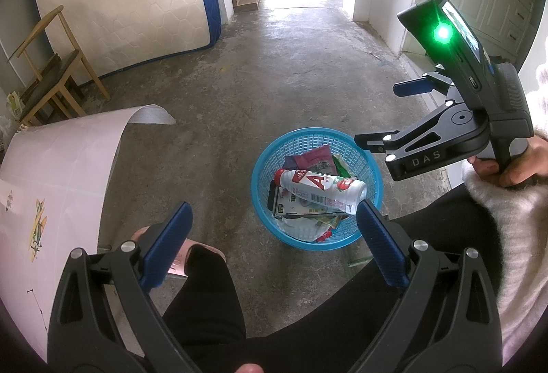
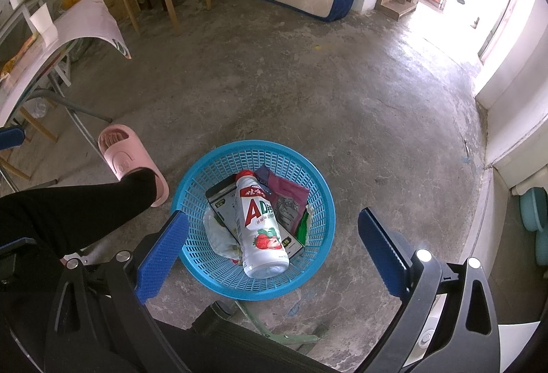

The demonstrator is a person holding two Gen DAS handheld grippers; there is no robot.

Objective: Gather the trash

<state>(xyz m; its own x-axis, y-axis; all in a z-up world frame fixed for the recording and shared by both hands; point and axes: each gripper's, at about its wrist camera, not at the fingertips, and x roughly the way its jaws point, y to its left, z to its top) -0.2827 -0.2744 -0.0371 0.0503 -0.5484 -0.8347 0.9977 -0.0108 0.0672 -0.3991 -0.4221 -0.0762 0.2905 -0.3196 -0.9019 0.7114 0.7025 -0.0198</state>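
Blue basket [image 2: 318, 198]: on floor, holds bottle [image 2: 260, 229], wrappers
Left gripper [image 1: 274, 246]: spread, empty
Right gripper [image 2: 274, 249]: spread, empty

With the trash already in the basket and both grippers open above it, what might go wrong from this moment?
1. The bottle lies on top of the pile in the blue basket, its base near the rim; a nudge might roll it out.
2. The person's foot in the pink slipper is close beside the basket and might kick it.
3. The left gripper and right gripper are both open and empty; lowering either carelessly might tip the light basket.
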